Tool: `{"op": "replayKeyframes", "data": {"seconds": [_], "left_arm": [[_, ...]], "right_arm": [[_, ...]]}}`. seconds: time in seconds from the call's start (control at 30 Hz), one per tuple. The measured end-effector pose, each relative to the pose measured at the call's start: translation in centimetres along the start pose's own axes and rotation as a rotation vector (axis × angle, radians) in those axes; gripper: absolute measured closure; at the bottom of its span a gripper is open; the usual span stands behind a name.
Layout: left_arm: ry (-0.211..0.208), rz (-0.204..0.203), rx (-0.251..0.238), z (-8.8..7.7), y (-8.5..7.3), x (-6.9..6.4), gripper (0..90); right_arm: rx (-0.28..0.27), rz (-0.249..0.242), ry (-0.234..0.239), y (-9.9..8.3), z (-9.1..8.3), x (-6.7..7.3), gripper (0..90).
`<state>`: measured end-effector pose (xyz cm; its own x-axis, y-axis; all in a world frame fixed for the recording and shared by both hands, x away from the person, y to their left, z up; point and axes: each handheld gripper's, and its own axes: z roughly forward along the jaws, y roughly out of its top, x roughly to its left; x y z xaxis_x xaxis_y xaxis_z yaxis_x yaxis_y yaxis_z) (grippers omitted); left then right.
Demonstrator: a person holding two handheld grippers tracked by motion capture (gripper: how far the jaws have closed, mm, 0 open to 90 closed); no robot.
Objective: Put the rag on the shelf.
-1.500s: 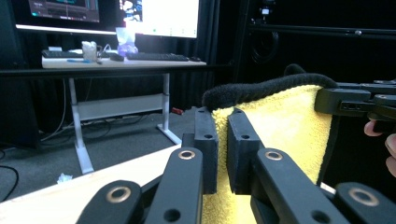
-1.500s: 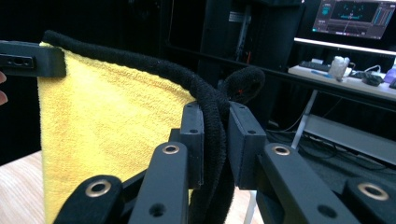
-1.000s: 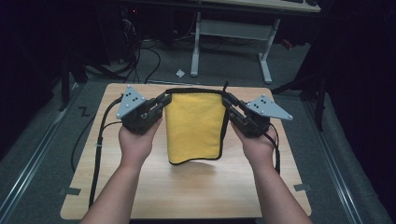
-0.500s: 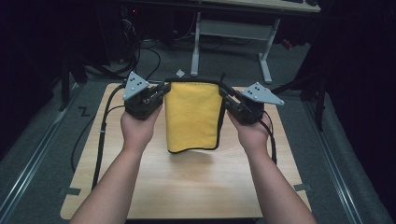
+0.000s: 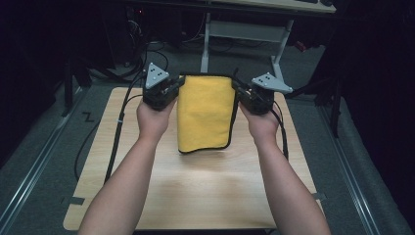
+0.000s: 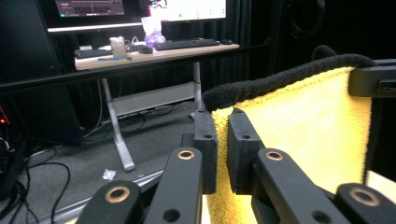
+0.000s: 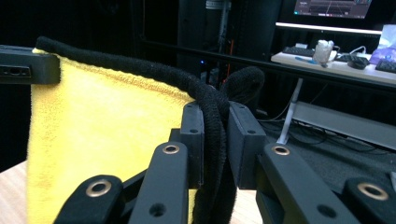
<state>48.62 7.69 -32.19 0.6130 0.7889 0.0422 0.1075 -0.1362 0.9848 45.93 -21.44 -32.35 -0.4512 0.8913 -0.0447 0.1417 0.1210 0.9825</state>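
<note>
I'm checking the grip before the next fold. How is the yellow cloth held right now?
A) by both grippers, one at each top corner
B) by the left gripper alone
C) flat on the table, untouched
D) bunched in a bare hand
A: the left gripper and the right gripper each pinch a top corner of the yellow cloth, which hangs between them.

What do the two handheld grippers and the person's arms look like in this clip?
Both the left gripper and the right gripper have black bodies topped by a grey three-cornered plate with small dark dots. Their jaws are black linkage bars with brass-coloured rivets and blocky black pads. Black cables trail back from each. The forearms are bare, with no sleeves or gloves.
</note>
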Motion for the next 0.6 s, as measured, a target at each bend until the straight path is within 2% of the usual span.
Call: {"op": "replayKeyframes", "data": {"seconds": [0.07, 0.23, 0.3, 0.33, 0.4, 0.43, 0.6], "left_arm": [[-0.001, 0.006, 0.013, 0.9, -0.3, 0.5, 83.6], [-0.007, -0.018, 0.072, 3.0, -1.8, 1.5, 83.2], [-0.012, -0.036, 0.099, 3.6, -2.7, 1.8, 83.3], [-0.031, -0.066, 0.118, 3.9, -3.5, 2.1, 83.2], [-0.048, -0.106, 0.155, 4.2, -4.8, 2.5, 83.0], [-0.054, -0.114, 0.163, 4.2, -5.4, 2.5, 83.0], [-0.074, -0.127, 0.201, 4.5, -7.2, 2.2, 83.5]], "right_arm": [[0.008, -0.008, 0.004, -0.1, 0.7, -0.6, 78.2], [0.061, -0.03, 0.004, -0.9, 2.7, -1.8, 78.2], [0.092, -0.033, 0.015, -1.5, 3.5, -2.2, 78.2], [0.105, -0.034, 0.02, -1.8, 3.7, -2.3, 78.2], [0.135, -0.025, 0.038, -2.5, 4.1, -2.6, 78.2], [0.154, -0.015, 0.056, -3.0, 4.3, -2.7, 78.2], [0.209, -0.019, 0.064, -4.5, 4.7, -3.0, 78.2]]}}
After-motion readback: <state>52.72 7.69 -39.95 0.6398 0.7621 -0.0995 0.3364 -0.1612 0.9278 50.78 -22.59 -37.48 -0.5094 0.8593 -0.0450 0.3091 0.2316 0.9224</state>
